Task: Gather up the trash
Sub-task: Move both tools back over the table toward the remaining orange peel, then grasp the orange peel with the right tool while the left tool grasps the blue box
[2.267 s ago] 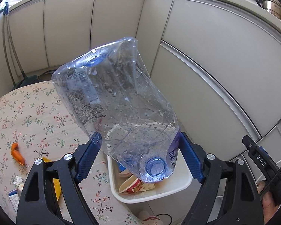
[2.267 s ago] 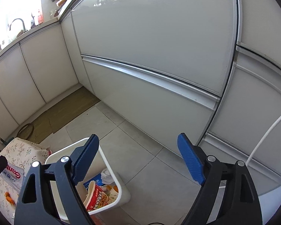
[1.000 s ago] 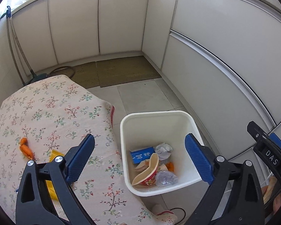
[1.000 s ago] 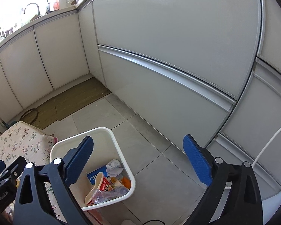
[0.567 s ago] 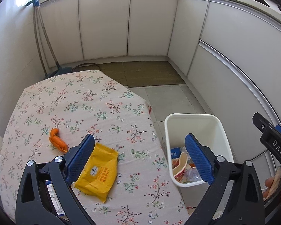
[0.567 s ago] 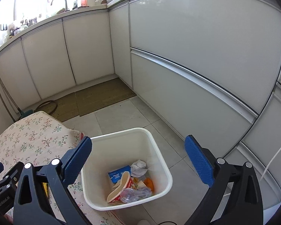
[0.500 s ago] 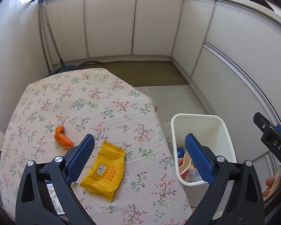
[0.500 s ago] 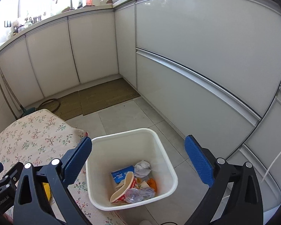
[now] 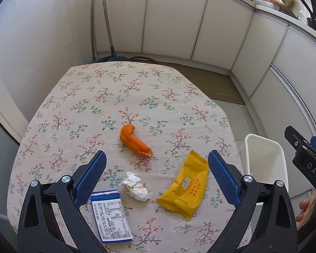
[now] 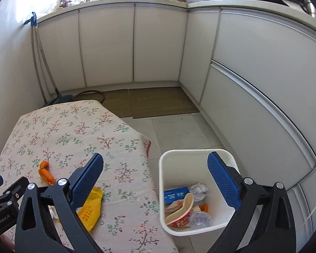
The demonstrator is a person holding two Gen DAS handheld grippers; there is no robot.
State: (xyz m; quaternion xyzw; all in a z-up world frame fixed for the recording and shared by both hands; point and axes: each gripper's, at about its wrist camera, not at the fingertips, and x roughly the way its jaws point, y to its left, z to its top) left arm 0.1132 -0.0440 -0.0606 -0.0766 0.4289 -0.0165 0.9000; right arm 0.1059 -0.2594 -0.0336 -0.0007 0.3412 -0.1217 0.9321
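The left gripper (image 9: 155, 168) hangs empty with its jaws spread wide over the floral tablecloth (image 9: 115, 97), and the remaining trash sits right between and below its fingers: a crumpled tissue (image 9: 135, 188) at about 6 o'clock, a yellow wrapper (image 9: 185, 186) at 4 o'clock with its long axis running 1 to 7, an orange peel (image 9: 133, 140) at 12 and a blue-edged printed carton (image 9: 111, 217) at 7. The right gripper (image 10: 155, 176), likewise wide open and empty, points toward the white bin (image 10: 162, 181) off the table's edge, so the left looks nearer to the litter. Readable writing is limited to "DAS" on the right tool's side and "GenRobot.AI" on the left tool's body; the wrapper's and carton's print is too small to read.
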